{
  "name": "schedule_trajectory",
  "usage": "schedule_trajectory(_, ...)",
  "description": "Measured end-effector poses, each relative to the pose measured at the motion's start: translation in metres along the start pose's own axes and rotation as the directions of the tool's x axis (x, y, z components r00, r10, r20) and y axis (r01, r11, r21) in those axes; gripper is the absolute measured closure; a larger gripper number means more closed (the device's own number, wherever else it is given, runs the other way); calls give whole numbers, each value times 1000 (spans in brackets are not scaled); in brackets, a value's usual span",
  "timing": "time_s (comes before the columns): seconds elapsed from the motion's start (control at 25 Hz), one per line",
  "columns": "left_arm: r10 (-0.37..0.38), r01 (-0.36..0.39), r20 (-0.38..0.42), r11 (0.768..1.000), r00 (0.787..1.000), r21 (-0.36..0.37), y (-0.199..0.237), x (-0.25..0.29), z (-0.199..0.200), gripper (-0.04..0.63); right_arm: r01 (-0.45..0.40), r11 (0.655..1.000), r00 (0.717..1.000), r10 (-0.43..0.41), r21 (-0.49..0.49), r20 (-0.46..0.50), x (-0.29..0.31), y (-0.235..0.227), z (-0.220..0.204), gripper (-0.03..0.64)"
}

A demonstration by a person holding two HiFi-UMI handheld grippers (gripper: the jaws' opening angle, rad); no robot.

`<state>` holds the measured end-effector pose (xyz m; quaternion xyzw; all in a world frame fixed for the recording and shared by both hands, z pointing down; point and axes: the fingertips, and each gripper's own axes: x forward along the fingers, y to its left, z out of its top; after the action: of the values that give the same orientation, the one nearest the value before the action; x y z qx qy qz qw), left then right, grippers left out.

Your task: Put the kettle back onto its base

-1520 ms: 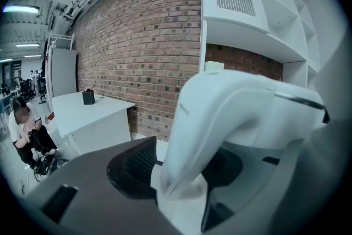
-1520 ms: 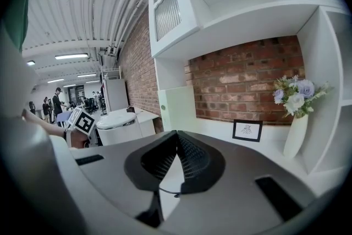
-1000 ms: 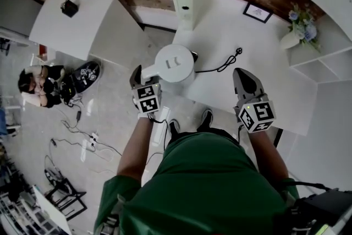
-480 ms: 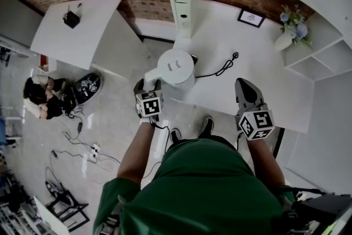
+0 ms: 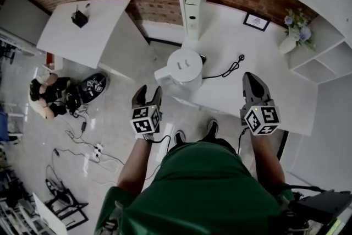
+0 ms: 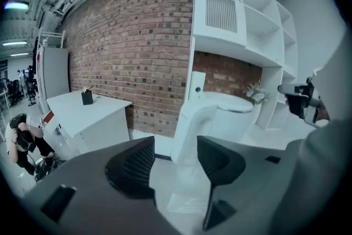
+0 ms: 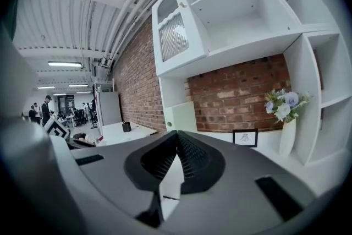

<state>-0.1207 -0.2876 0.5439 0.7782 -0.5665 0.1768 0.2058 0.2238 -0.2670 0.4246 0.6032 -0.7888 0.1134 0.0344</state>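
Kettle (image 5: 184, 67) on desk (image 5: 264, 58); left tool (image 5: 148, 92) at its 7 o'clock, open, empty, jaws just narrowing slightly; right tool (image 5: 252, 78) closed, empty.

The white kettle (image 5: 184, 66) is standing upright, lid shut, at the near left corner of the white desk (image 5: 236, 91), its handle (image 5: 162, 75) facing out over the left edge; a black cord (image 5: 223, 70) is trailing from its foot across the desk
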Motion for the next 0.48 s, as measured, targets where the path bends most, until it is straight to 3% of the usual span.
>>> schedule_trajectory(0.2,22,-23,169,1000,985,3,24,-42,68,435,-25,999,999,26,-21,35,17,13,20,595)
schedule_trajectory(0.32,24,-27,272,1000,962,8,32,-66,113,509,-56,997,996,60,-49,72,28,26,41,595)
schedule_trajectory(0.48,35,-38,380,999,924,1,33,-86,167,532,-107,991,985,116,-77,130,43,49,77,595)
